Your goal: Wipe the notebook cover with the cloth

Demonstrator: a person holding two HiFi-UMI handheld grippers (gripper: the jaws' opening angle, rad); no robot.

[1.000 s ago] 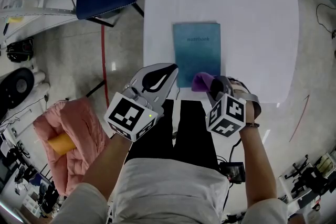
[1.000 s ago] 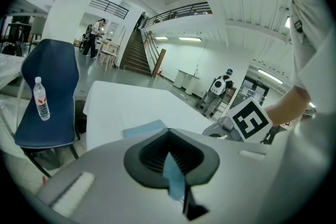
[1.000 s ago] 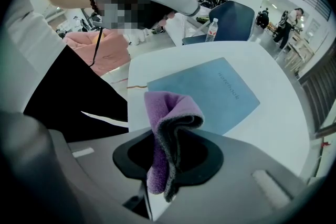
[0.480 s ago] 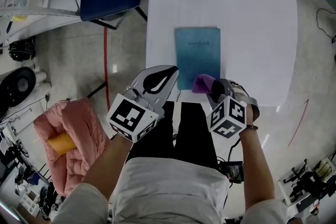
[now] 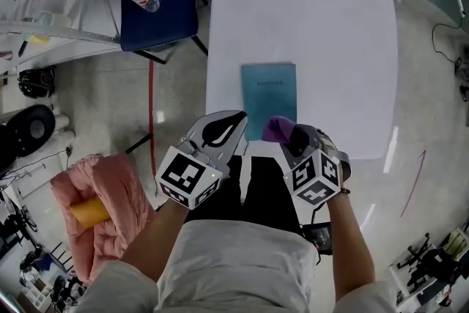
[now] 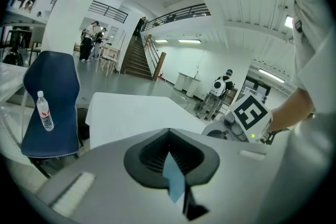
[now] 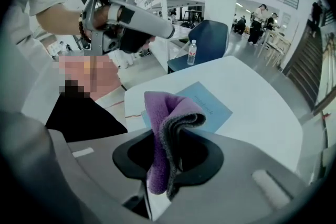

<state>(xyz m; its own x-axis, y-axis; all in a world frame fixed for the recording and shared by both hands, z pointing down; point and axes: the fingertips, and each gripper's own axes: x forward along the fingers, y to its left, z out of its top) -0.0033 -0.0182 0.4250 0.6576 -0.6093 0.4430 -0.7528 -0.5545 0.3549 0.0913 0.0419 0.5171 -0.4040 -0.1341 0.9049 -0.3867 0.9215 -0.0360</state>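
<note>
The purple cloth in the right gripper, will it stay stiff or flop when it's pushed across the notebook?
Probably floppy: the cloth folds over and droops where the right gripper clamps it. It looks thick and fuzzy, so it likely drags rather than slips on the notebook, and may bunch.

A teal notebook (image 5: pixel 269 88) lies closed on the white table (image 5: pixel 337 26).

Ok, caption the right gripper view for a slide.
Right tongs clamp a folded purple cloth, blue notebook ahead on the white table.
</note>
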